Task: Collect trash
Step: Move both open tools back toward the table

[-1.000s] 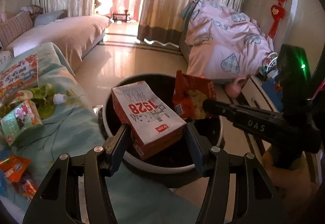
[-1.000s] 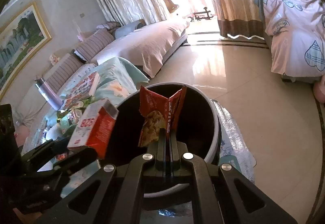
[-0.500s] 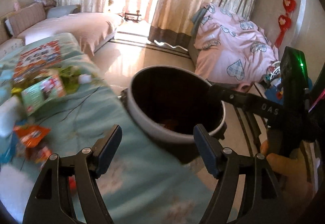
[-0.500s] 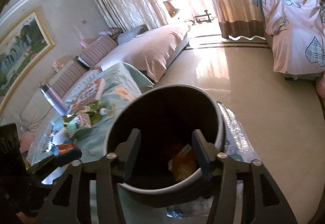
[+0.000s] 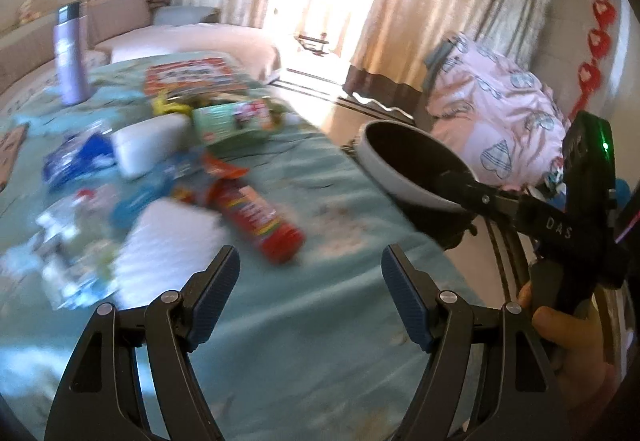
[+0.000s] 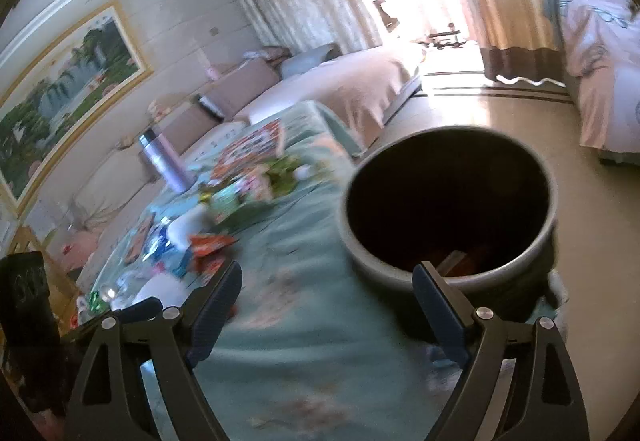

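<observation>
A round grey trash bin with a dark inside stands on the floor at the table's end; it also shows in the left wrist view. Some trash lies at its bottom. My left gripper is open and empty above the teal tablecloth, with a red tube, a white packet and other wrappers ahead of it. My right gripper is open and empty, just in front of the bin's near rim. Both views are blurred.
A purple bottle stands at the table's far left. A green box, a white box and a red printed sheet lie further back. A sofa and a pink-covered bed flank the floor.
Both grippers let go of their trash, the box and the red bag, into the bin and opened. Both have since swung left, towards the litter on the table.
</observation>
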Demonstrator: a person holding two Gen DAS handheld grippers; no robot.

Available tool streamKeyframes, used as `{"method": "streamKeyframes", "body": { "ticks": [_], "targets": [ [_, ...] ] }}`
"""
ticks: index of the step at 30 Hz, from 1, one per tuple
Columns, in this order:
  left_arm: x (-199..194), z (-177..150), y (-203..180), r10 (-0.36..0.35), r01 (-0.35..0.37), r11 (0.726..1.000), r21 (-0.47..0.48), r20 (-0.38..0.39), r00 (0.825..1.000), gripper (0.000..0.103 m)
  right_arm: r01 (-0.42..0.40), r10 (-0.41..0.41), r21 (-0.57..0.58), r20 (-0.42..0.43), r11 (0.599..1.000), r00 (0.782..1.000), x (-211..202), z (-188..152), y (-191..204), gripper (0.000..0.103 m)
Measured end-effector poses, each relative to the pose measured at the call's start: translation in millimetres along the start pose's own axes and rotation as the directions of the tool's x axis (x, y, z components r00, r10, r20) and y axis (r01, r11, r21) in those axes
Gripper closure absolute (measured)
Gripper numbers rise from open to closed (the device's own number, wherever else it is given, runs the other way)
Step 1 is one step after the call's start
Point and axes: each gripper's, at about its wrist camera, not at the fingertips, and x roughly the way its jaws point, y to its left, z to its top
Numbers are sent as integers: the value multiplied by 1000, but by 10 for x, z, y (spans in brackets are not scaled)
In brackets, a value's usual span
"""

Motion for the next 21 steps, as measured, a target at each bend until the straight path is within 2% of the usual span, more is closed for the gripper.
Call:
{"method": "streamKeyframes", "body": {
  "ticks": [10,21],
  "targets": [
    [-390,-281,554,77,-74,993,-96,28,997,28,-50,44,-91,-67,995,997,221,-283,543,14],
    [-572,-343,1048,153,-144,974,-176,40,987,28,-63,47,-159,-102,985,994,449,-394,891,14]
  ]
}}
